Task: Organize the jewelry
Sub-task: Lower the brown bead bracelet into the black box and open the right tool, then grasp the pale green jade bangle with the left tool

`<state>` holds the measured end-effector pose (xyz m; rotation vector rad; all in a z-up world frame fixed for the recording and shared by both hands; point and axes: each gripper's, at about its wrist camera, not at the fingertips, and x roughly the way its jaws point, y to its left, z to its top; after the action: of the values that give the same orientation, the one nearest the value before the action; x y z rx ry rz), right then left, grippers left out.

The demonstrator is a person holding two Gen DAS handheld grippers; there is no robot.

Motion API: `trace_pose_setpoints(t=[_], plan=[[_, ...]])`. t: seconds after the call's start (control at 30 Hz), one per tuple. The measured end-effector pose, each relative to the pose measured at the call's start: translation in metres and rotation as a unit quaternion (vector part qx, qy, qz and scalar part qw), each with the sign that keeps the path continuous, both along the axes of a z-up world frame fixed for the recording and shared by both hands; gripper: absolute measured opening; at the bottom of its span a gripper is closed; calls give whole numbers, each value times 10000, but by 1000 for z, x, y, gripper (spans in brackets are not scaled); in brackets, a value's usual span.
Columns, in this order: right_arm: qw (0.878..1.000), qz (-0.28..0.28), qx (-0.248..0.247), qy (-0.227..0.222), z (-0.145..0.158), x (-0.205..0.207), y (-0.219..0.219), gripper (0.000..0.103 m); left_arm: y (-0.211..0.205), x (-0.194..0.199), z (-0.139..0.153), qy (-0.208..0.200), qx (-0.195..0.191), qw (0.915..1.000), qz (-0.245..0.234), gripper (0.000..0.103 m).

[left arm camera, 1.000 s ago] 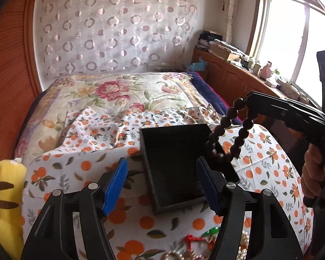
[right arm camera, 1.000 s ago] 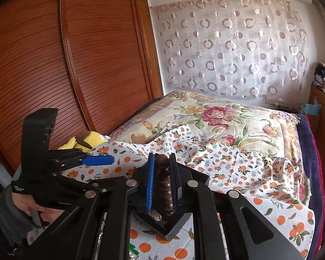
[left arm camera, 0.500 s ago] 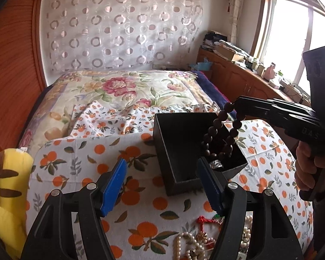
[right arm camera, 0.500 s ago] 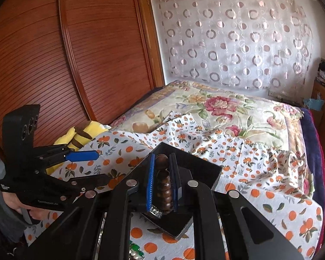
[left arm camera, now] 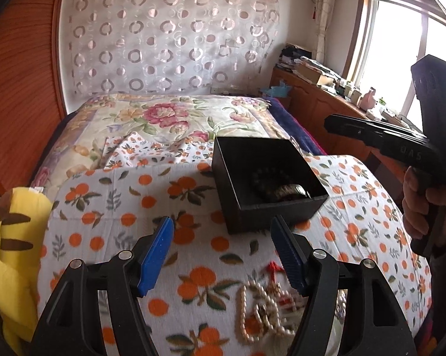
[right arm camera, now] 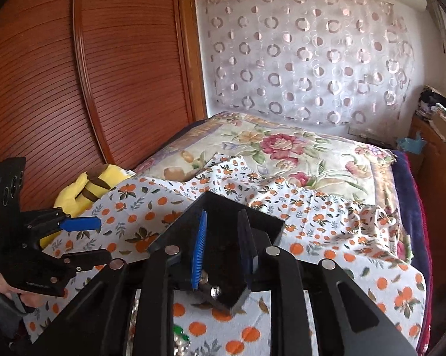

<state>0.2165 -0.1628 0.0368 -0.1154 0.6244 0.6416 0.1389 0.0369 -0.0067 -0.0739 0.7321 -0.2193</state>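
Observation:
A black open box (left arm camera: 246, 207) sits on the orange-print cloth, and a dark bead bracelet (left arm camera: 270, 179) lies inside it. My left gripper (left arm camera: 221, 221) is open and empty, just short of the box's near wall. My right gripper (right arm camera: 223, 213) hangs over the box (right arm camera: 267, 221); its jaws are opening and nothing is pinched between the pads. In the left wrist view the right gripper (left arm camera: 333, 124) juts in from the right with nothing hanging from it. A pearl necklace (left arm camera: 249, 311) and a red piece (left arm camera: 272, 267) lie under my left fingers.
A yellow plush toy (left arm camera: 12, 237) lies at the bed's left edge. The orange-print cloth (left arm camera: 119, 195) covers the near end of a floral quilt (left arm camera: 163, 118). A wooden wardrobe (right arm camera: 74, 89) stands on the left, a cluttered cabinet (left arm camera: 312, 89) by the window.
The bead bracelet left the right gripper and now lies in the box, and the right jaws parted. My left gripper drew back from the box, bringing more loose jewelry into view.

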Motion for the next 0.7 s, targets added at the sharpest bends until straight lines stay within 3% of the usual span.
trace_pose_setpoints(t=[0.7], plan=[[9984, -308, -133, 457, -63, -132, -36, 24, -38, -98, -28, 222, -47, 9986, -481, 65]])
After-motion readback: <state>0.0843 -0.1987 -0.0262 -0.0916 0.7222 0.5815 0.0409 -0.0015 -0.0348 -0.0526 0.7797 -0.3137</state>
